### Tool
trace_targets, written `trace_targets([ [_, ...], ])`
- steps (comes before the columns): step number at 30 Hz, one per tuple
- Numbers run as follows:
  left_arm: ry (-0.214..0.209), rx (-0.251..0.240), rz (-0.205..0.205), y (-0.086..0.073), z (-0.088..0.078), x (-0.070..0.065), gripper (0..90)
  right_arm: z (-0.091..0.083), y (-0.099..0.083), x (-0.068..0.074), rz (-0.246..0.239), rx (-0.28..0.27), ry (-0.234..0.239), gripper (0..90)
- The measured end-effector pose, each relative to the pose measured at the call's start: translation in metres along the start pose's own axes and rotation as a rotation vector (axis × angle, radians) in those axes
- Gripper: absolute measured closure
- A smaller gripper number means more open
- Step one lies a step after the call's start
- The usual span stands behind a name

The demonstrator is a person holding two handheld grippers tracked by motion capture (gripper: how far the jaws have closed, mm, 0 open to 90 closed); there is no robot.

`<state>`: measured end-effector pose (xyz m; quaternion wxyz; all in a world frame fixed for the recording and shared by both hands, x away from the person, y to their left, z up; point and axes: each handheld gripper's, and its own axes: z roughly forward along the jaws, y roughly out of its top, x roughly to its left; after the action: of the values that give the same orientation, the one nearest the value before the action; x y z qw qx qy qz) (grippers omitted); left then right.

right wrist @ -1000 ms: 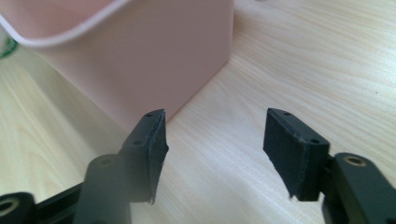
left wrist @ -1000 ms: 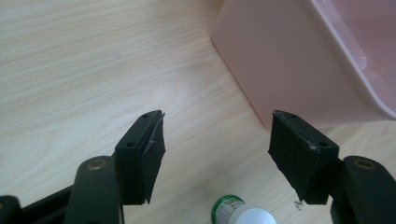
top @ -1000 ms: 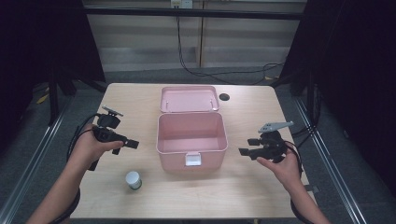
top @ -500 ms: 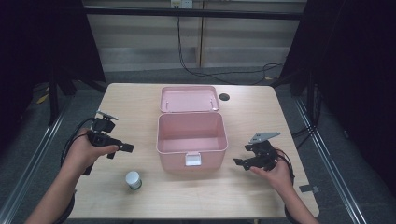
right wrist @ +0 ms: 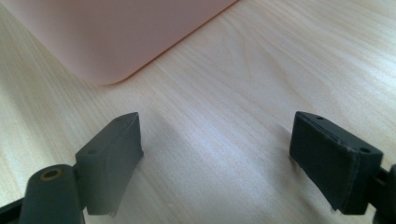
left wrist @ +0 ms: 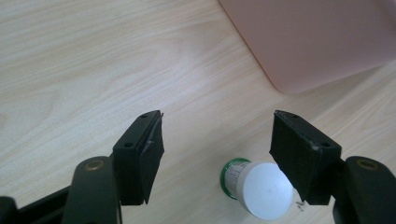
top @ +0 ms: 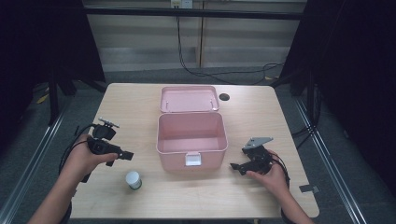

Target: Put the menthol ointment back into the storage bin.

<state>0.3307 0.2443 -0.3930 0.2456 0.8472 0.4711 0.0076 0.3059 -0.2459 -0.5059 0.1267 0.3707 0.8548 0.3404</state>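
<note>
- Jar (top: 133,179) with a white lid stands upright on the table (top: 140,107), nearest the person, off the front left corner of the pink box (top: 192,138) and clear of it.
- Left gripper (top: 122,154) hovers just left of the box, above and a little beyond the jar; its jaws stand apart, nothing between them.
- Right gripper (top: 237,166) sits low by the box's front right corner, its jaws just spread wide over bare wood.
- Box sits mid-table, open, its lid (top: 189,98) folded back flat behind.
- Dark round hole (top: 224,97) lies beyond the box, right of the lid.
</note>
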Motion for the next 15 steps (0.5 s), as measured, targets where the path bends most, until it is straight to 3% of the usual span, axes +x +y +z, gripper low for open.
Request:
trace_targets([
  [7, -0.015, 0.006, 0.009, -0.007, 0.002, -0.008, 34.2, 0.001, -0.004, -0.001, -0.003, -0.034, -0.01, 14.1],
  [15, -0.02, 0.046, 0.026, -0.014, 0.004, -0.011, 34.2, 0.0, -0.009, 0.0, 0.007, -0.063, -0.022, 13.6],
])
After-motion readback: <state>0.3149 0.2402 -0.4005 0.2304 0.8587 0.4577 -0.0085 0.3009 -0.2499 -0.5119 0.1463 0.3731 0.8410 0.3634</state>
